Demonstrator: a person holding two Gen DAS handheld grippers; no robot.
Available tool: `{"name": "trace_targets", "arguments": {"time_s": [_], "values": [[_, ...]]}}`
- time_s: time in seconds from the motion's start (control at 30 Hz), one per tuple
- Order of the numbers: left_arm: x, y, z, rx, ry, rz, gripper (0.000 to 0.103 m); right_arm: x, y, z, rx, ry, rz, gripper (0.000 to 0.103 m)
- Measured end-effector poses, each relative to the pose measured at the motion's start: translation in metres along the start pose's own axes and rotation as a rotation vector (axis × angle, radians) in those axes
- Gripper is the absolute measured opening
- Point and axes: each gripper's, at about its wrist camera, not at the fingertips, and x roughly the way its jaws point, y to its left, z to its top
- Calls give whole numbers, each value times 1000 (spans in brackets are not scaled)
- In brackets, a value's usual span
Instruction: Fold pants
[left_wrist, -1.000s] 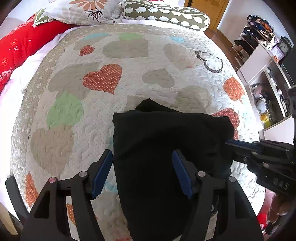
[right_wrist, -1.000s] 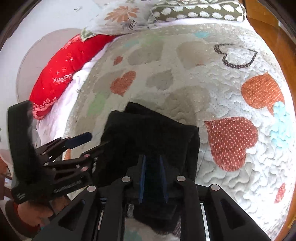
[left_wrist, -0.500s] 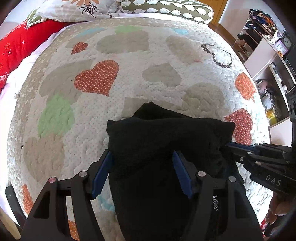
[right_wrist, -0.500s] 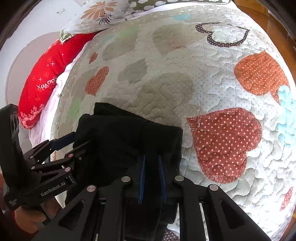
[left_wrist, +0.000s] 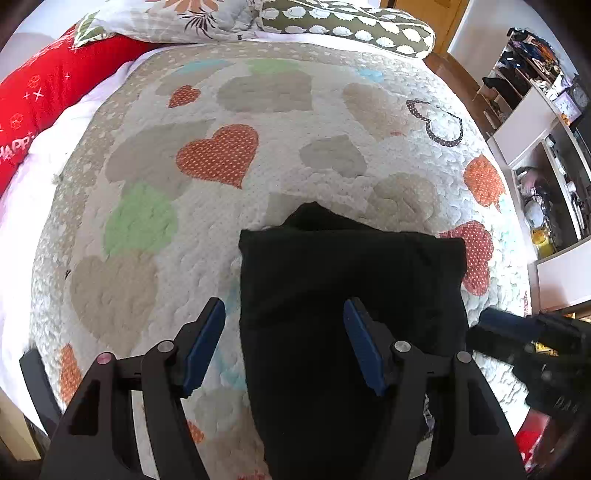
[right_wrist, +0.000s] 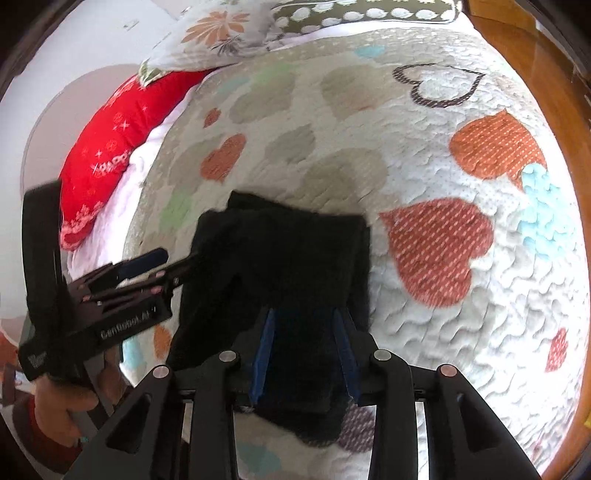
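The black pants (left_wrist: 351, 295) lie folded in a thick rectangle on the heart-patterned quilt (left_wrist: 229, 155), near the bed's near edge. My left gripper (left_wrist: 284, 339) is open, its blue pads astride the pants' left edge, holding nothing. My right gripper (right_wrist: 304, 350) is open with its pads apart over the pants (right_wrist: 288, 258), no longer pinching the cloth. The right gripper also shows in the left wrist view (left_wrist: 524, 332) by the pants' right edge, and the left gripper shows in the right wrist view (right_wrist: 147, 273) at their left edge.
A red pillow (left_wrist: 40, 96) lies along the left side. A floral pillow (left_wrist: 177, 18) and a spotted pillow (left_wrist: 347, 26) lie at the head. White shelves with clutter (left_wrist: 546, 122) stand to the right. Wooden floor (right_wrist: 554, 74) borders the bed.
My right gripper's jaws have opened and let go of the pants. The pants have settled flat on the quilt. Both grippers have drawn back a little.
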Motion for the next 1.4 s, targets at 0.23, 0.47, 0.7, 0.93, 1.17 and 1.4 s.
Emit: {"name": "trace_targets", "arguments": {"time_s": [0.23, 0.47, 0.7, 0.93, 1.17, 1.4], "values": [[-9, 3, -13, -19, 11, 7, 66, 12, 12, -9, -15, 24, -7, 36], [-5, -1, -21, 2, 23, 0, 66, 18, 1, -10, 19, 19, -47, 36], [4, -6, -27, 15, 37, 5, 66, 32, -23, -18, 88, 32, -49, 45], [11, -4, -29, -9, 53, -5, 67, 30, -29, -23, 100, 31, -43, 57], [5, -5, -29, 2, 46, 3, 67, 10, -21, -27, 77, 24, -42, 57], [-10, -9, -29, 37, 23, 1, 67, -1, -16, -21, 74, 18, -23, 57]]}}
